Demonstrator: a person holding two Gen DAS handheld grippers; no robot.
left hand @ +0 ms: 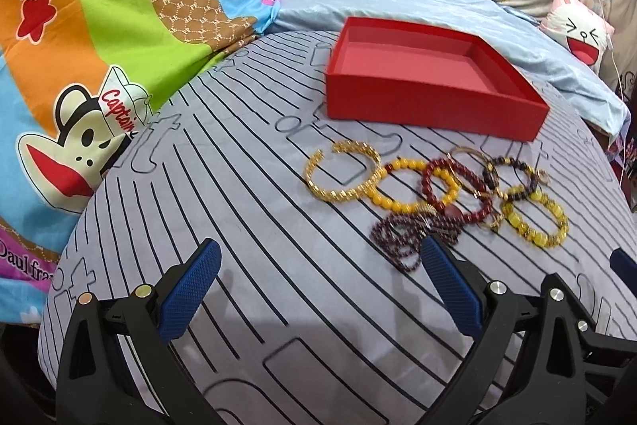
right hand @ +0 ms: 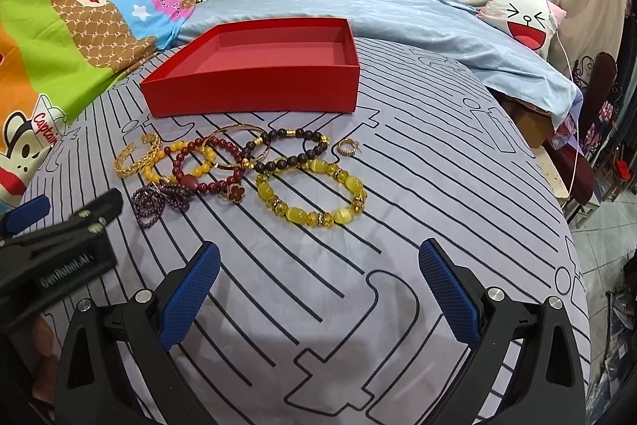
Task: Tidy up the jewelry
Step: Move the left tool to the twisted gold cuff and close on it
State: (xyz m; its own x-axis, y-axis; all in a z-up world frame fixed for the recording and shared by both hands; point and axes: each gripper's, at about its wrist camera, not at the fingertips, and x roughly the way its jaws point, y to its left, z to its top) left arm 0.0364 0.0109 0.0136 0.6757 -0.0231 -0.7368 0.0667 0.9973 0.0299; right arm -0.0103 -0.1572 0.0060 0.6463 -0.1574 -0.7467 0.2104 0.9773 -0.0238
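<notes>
An empty red box (left hand: 434, 78) (right hand: 254, 82) sits on the striped grey sheet. In front of it lies a cluster of jewelry: a gold cuff (left hand: 342, 170) (right hand: 135, 156), yellow bead bracelet (left hand: 414, 204) (right hand: 153, 170), dark red bead bracelet (left hand: 475, 216) (right hand: 219, 182), purple bead strand (left hand: 402, 237) (right hand: 153, 204), dark bead bracelet (left hand: 513, 182) (right hand: 290, 150), large yellow crystal bracelet (left hand: 535, 222) (right hand: 310, 196) and a small gold ring (right hand: 347, 147). My left gripper (left hand: 318, 285) is open and empty, just short of the purple strand. My right gripper (right hand: 318, 285) is open and empty, in front of the yellow crystal bracelet.
A colourful cartoon quilt (left hand: 79, 46) is bunched on the left. A light blue blanket (right hand: 378, 14) and floral pillows lie behind the box. A cartoon-face cushion (right hand: 525, 18) sits at the back right. The bed's edge drops off on the right (right hand: 573, 226).
</notes>
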